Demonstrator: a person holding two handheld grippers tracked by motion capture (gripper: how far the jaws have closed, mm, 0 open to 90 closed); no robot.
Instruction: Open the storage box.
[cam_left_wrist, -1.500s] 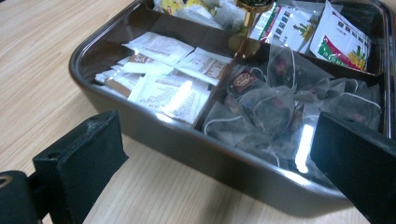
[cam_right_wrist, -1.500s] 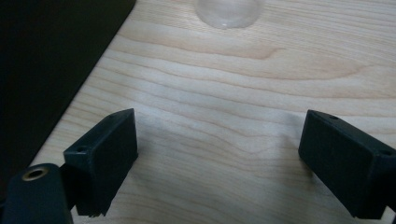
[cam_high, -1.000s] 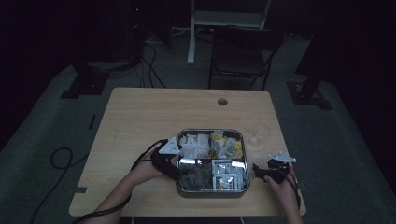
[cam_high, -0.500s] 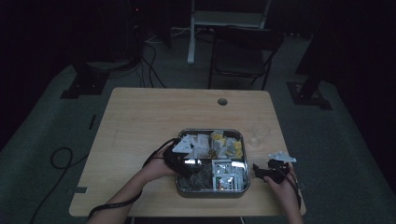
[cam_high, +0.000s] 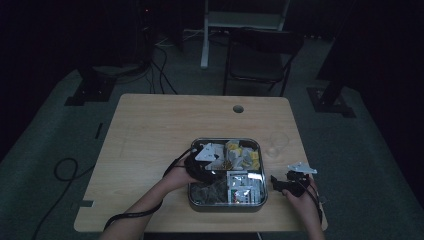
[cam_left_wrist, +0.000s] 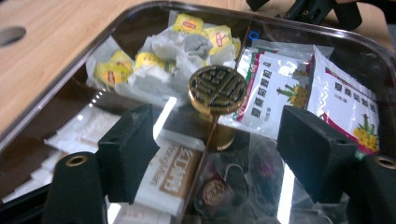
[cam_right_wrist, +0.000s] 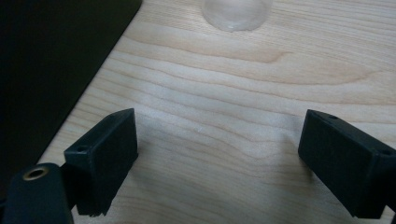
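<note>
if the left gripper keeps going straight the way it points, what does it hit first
Most likely the gold knob on the box's clear lid, centred just ahead of the left gripper; its jaws have just been closing, not yet touching it.

Both grippers are black: the left gripper (cam_left_wrist: 215, 154) has blocky matte jaws with brass-ringed screw holes, as does the right gripper (cam_right_wrist: 219, 163). Each carries a grey three-cornered plate on top, and a black cable trails from the left one.
</note>
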